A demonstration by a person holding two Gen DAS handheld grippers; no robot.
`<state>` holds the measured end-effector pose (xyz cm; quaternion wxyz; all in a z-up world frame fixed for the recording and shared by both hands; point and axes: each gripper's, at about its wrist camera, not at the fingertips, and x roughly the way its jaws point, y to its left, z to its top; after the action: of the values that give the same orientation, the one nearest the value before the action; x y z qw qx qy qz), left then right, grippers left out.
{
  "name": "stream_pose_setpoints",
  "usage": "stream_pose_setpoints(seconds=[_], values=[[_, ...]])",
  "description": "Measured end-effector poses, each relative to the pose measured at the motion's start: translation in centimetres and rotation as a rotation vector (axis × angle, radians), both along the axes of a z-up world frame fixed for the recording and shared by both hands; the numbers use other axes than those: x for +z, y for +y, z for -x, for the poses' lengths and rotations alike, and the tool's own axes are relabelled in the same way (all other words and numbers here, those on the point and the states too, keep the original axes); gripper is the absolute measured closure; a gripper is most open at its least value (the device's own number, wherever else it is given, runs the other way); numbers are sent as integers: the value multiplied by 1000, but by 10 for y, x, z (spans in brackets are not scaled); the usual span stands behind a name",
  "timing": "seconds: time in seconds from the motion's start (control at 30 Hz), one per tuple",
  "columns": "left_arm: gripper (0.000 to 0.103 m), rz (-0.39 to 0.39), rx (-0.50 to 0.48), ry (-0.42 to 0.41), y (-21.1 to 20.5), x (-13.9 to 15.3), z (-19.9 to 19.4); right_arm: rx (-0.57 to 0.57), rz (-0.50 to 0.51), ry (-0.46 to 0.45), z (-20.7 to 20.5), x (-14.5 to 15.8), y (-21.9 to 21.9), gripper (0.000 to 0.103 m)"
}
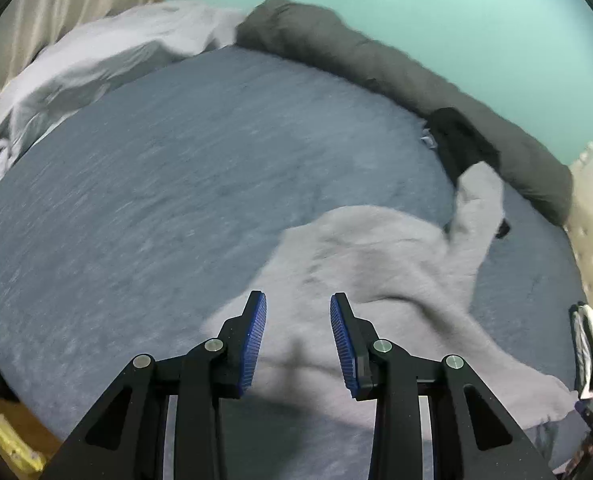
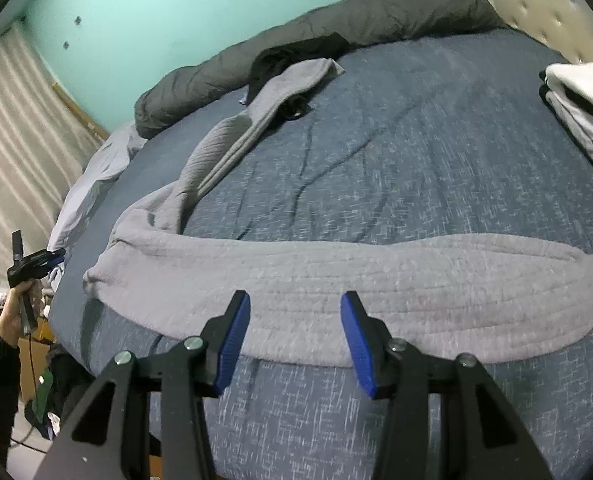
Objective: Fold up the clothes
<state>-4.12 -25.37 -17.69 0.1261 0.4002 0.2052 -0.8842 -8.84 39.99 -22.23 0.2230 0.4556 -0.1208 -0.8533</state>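
Note:
A light grey long-sleeved garment [image 1: 360, 264] lies spread on the blue bedspread [image 1: 156, 168]. In the right wrist view the same garment [image 2: 316, 276] lies in a wide band across the bed, one sleeve [image 2: 256, 112] stretching away toward the far side. My left gripper [image 1: 298, 312] is open and empty, hovering over the garment's near part. My right gripper [image 2: 295, 312] is open and empty, its fingertips just above the garment's near edge. The left gripper [image 2: 36, 262] also shows in the right wrist view, held in a hand at the bed's left side.
A dark grey rolled blanket [image 1: 376, 60] lies along the teal wall. A black garment [image 1: 464, 140] lies under the sleeve end. Folded white and dark clothes [image 2: 580, 100] are stacked at the right. A pale sheet [image 1: 96, 64] is bunched at the left. A padded headboard [image 2: 548, 4] stands at the far right.

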Motion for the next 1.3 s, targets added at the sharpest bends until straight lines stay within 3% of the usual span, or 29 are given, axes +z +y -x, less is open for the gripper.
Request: stream_pose_setpoints(seconds=[0.13, 0.2, 0.33, 0.53, 0.83, 1.13, 1.3], values=[[67, -5, -34, 59, 38, 6, 31, -16, 4, -23, 23, -4, -2, 54], [67, -22, -56, 83, 59, 2, 47, -27, 13, -35, 36, -6, -3, 49], [67, -60, -104, 110, 101, -17, 78, -39, 21, -63, 66, -12, -8, 48], [67, -106, -134, 110, 137, -56, 108, -11, -59, -75, 107, -19, -28, 48], [66, -109, -137, 98, 144, -94, 129, 59, -159, -89, 172, -36, -70, 48], [66, -96, -170, 60, 142, -100, 143, 100, -146, -67, 242, -49, -143, 45], [59, -74, -193, 53, 146, -101, 147, 100, -130, -61, 276, -52, -180, 41]])
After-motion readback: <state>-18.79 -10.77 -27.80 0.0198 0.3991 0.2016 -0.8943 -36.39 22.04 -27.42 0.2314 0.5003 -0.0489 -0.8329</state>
